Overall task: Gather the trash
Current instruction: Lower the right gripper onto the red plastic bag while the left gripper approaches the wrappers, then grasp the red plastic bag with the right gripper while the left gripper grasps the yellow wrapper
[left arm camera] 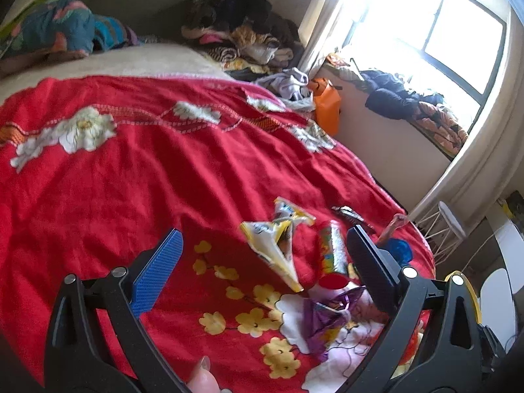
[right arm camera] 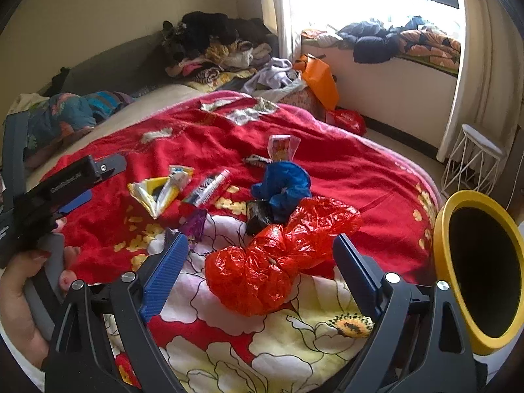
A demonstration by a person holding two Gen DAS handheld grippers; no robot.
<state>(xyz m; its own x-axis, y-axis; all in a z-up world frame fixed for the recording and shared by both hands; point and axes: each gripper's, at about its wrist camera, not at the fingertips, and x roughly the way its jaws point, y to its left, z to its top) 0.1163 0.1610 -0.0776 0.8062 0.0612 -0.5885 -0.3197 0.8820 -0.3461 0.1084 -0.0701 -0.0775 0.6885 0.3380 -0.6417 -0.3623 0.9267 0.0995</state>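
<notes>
My left gripper (left arm camera: 265,245) is spread wide above the red floral bedspread (left arm camera: 137,177), nothing between its fingers. Ahead of it lie a yellow-and-white wrapper (left arm camera: 278,245), a foil tube with a red cap (left arm camera: 332,255) just beside that wrapper, and a crumpled purple wrapper (left arm camera: 322,321) nearest my fingers. My right gripper (right arm camera: 262,258) is likewise wide open and empty; a crumpled red plastic bag (right arm camera: 281,255) lies on the bedspread between and just beyond its fingers. Behind the bag sits a blue plastic bag (right arm camera: 283,186), touching a dark wrapper (right arm camera: 258,217); farther back stands a small red packet (right arm camera: 278,147). At my right, beside the bed edge, a yellow-rimmed bin (right arm camera: 442,229) shows its mouth; its interior is dark, and I cannot tell what it holds. An orange bag (right arm camera: 319,78) leans beyond the bed, contents not visible.
</notes>
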